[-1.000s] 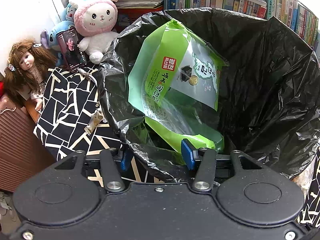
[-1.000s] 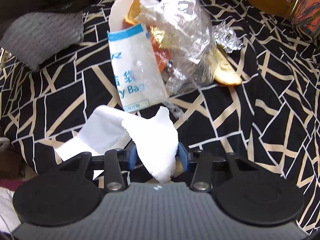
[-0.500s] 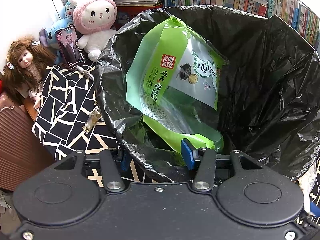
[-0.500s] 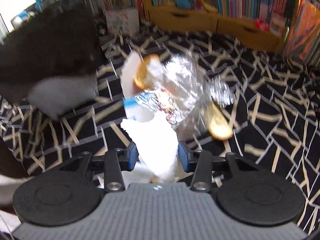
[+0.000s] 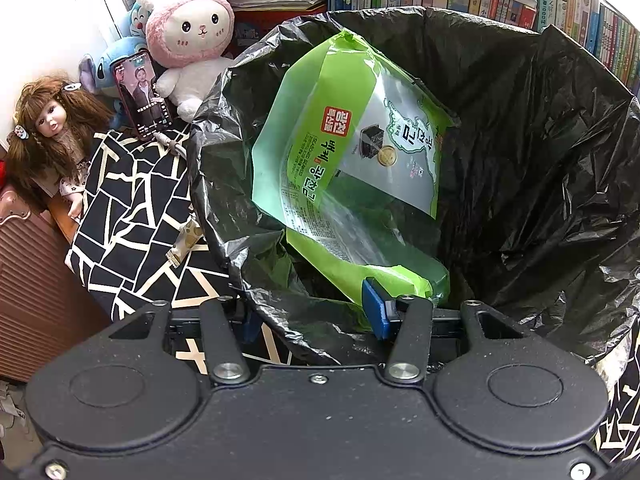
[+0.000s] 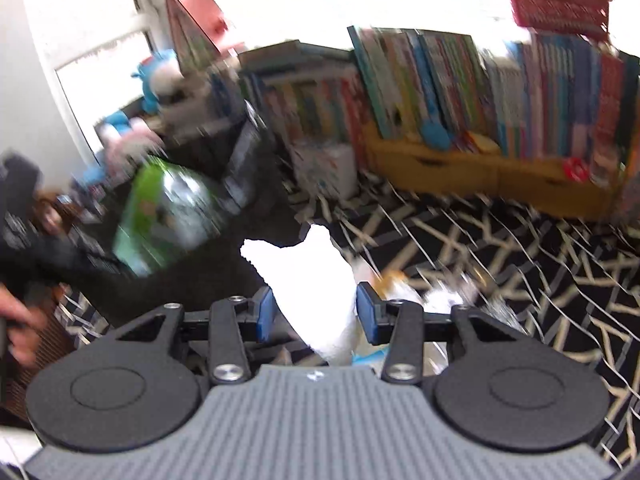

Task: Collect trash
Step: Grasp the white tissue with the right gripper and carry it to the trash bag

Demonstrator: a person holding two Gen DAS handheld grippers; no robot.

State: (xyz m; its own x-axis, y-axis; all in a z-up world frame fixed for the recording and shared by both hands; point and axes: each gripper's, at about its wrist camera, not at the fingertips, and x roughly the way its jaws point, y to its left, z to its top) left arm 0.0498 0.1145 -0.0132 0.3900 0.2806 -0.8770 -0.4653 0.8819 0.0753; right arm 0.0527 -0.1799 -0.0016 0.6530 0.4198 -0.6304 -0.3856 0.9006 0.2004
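In the left wrist view, my left gripper [image 5: 314,316] is shut on the near rim of a black trash bag [image 5: 520,184] and holds it open. A green snack wrapper [image 5: 352,168] leans inside the bag. The left pad is hidden behind the plastic. In the blurred right wrist view, my right gripper [image 6: 316,314] is shut on a crumpled white tissue [image 6: 308,276], lifted off the cloth. The bag with the green wrapper [image 6: 168,216] lies to its left. More wrappers and foil [image 6: 444,294] lie low on the patterned cloth beside the right finger.
Plush toys [image 5: 188,36], a doll [image 5: 52,120] and a phone [image 5: 142,94] stand left of the bag on a black-and-cream patterned cloth [image 5: 128,216]. Bookshelves [image 6: 480,84] and yellow drawers [image 6: 460,168] line the back. A hand [image 6: 16,320] shows at the far left.
My right gripper has risen and tipped upward with the tissue, away from the trash pile; the bag and shelves have come into its view. The left gripper has kept still on the bag.
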